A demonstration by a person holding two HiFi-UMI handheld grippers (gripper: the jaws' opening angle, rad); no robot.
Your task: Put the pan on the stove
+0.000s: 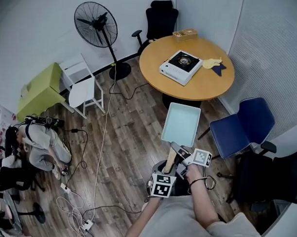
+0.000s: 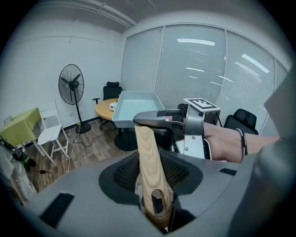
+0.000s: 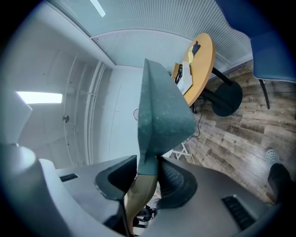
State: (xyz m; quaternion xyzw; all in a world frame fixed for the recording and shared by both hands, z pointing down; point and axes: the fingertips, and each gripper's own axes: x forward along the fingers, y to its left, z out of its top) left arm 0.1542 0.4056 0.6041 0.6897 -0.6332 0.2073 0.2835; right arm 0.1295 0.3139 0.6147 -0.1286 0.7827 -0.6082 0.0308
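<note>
Head view: the pan (image 1: 181, 124) hangs above the floor (image 1: 123, 153), well short of the stove (image 1: 180, 66). Left gripper view: left claw (image 2: 151, 183) clamps its wooden handle (image 2: 147, 152). Right gripper view: right claw (image 3: 147, 178) seemingly pinches the handle too; slippage would tip the pan.

Left gripper (image 1: 166, 173) beside right gripper (image 1: 181, 153), fingers (image 2: 121, 175) of both clamping pan handle (image 1: 170, 161)

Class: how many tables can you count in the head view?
2. A round wooden table at upper right, holding the stove; a green table at left, beside a white chair. Others may be hidden off-frame.
</note>
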